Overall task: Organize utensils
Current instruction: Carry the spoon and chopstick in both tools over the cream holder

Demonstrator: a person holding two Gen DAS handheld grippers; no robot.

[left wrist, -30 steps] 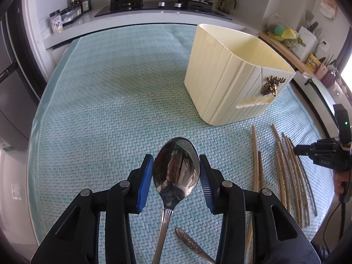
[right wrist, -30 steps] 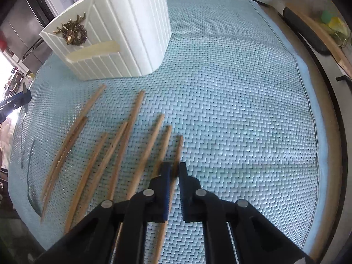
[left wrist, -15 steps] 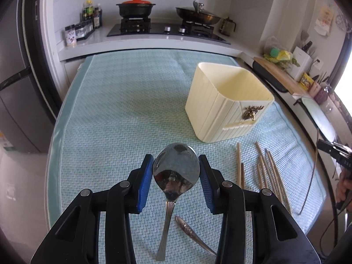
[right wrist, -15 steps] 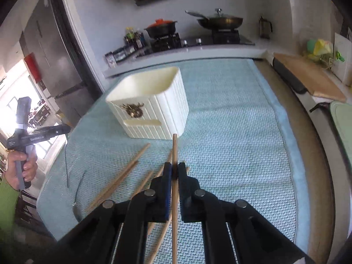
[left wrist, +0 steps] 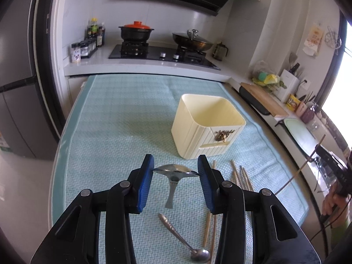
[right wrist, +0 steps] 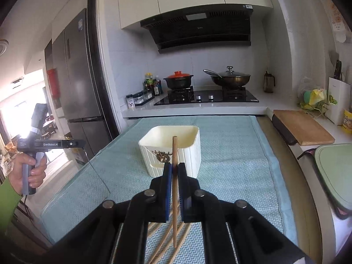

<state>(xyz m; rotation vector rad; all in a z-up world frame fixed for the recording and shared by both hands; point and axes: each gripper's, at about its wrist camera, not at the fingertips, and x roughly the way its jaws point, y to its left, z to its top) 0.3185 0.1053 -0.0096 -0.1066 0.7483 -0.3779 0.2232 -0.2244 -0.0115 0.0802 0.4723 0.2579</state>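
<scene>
Between the blue pads of the left hand-held gripper (left wrist: 175,171) a metal spoon (left wrist: 175,172) is clamped by the edges of its bowl, its handle hanging down toward the teal cloth on the tabletop (left wrist: 114,136). Ahead of this hand-held gripper and a little to its right stands the cream utensil holder (left wrist: 206,124), open at the top, apart from the spoon. Below it a second spoon (left wrist: 182,236) lies flat on the cloth, with loose wooden chopsticks (left wrist: 241,177) just to the right.

The right hand-held gripper (right wrist: 175,169) is closed tight on a single chopstick (right wrist: 174,189), which stands upright, its top end level with the holder's rim directly ahead. More chopsticks (right wrist: 162,242) lie on the cloth underneath. Off to its left, a person's hand (right wrist: 30,169) grips the other tool's handle.
</scene>
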